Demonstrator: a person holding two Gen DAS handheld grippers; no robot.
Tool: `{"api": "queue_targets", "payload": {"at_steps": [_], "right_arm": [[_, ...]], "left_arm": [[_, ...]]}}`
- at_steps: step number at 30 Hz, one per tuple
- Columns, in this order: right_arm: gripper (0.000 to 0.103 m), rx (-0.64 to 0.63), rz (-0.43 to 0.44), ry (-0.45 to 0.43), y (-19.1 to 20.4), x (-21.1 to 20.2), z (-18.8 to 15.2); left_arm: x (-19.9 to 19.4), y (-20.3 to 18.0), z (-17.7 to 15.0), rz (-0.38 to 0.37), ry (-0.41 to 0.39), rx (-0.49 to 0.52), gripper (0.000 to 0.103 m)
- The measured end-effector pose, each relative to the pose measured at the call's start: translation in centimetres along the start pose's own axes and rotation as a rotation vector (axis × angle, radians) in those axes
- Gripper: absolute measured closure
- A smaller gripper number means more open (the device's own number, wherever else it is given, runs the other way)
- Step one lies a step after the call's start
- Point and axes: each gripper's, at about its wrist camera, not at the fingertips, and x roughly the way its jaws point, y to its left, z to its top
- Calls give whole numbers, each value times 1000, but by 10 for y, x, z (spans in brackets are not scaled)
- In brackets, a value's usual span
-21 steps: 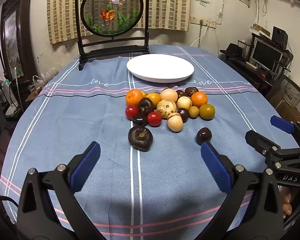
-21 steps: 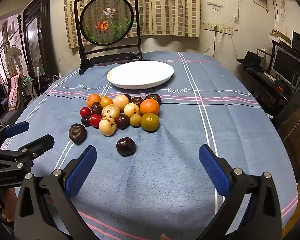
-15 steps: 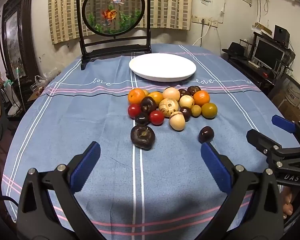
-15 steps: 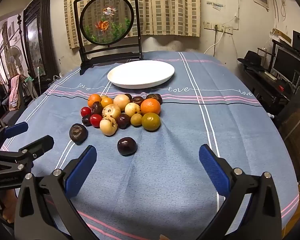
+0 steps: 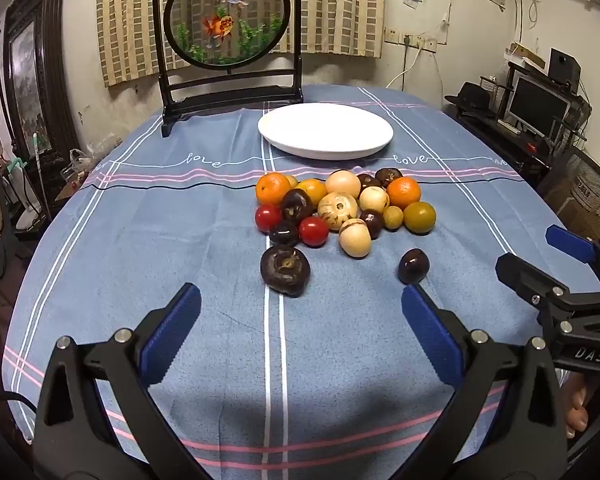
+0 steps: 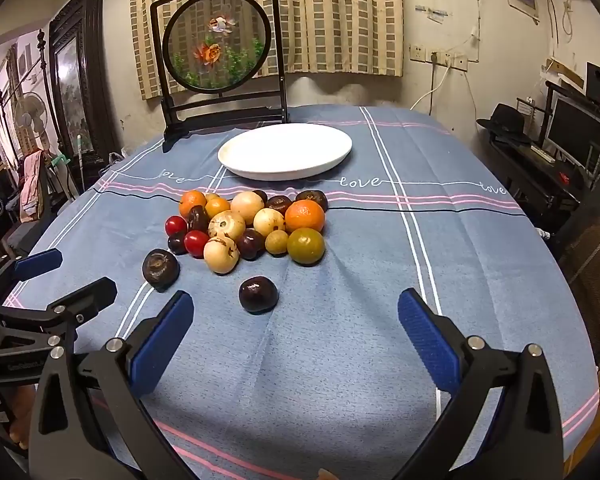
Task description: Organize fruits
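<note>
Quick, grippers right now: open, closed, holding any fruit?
Left gripper: open, holding nothing, over the tablecloth short of the fruit.
Right gripper: open, holding nothing, a dark plum just ahead of it.

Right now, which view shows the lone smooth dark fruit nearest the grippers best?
The right wrist view: the smooth dark fruit sits unobstructed on the cloth ahead of the open right gripper. In the left wrist view it is whole too, but right beside the left gripper's blue pad tip.
</note>
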Motion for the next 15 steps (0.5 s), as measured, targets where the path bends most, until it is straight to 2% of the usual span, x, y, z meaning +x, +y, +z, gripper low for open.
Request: {"api": "queue_targets", "payload": {"at_steps": [15], "right_arm": [[1,-11,15,-13,5,0,-2]], "left_arm": [[2,2,-1,-5,9,-9,2]]}}
